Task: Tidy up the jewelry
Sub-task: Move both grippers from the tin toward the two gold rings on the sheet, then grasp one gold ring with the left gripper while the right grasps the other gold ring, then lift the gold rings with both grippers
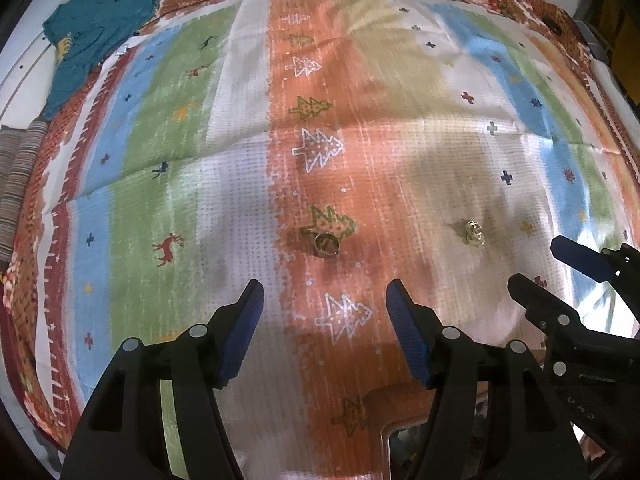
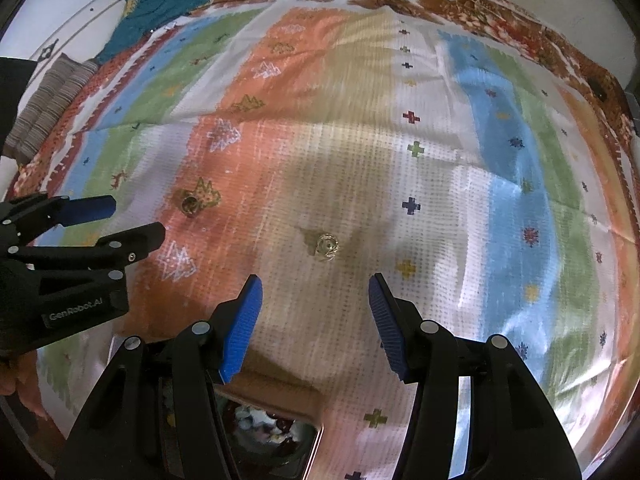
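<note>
Jewelry here is two small metal pieces lying on a striped, tree-patterned cloth (image 1: 224, 128) spread over what may be a bed or tabletop — I cannot tell which. A band ring (image 1: 326, 244) sits on the orange stripe beside a green tree motif, just ahead of the left gripper (image 1: 324, 320). An ornate gold ring (image 2: 327, 246), perhaps with a raised setting, lies on the pale stripe ahead of the right gripper (image 2: 316, 312), well apart from the band.

Both pieces look light, hard and slick; on soft cloth they will likely sink a little and skate away if nudged. The band seems best pinched across its outer wall, the ornate one across its band rather than the decorated top, which may be delicate.

Both grippers have their jaws spread wide, holding nothing and touching neither ring nor cloth as far as I can see. A box with a rosy rim (image 2: 316, 436), holding small mixed items, shows at the near edge beneath the right gripper — probably where the rings belong.
</note>
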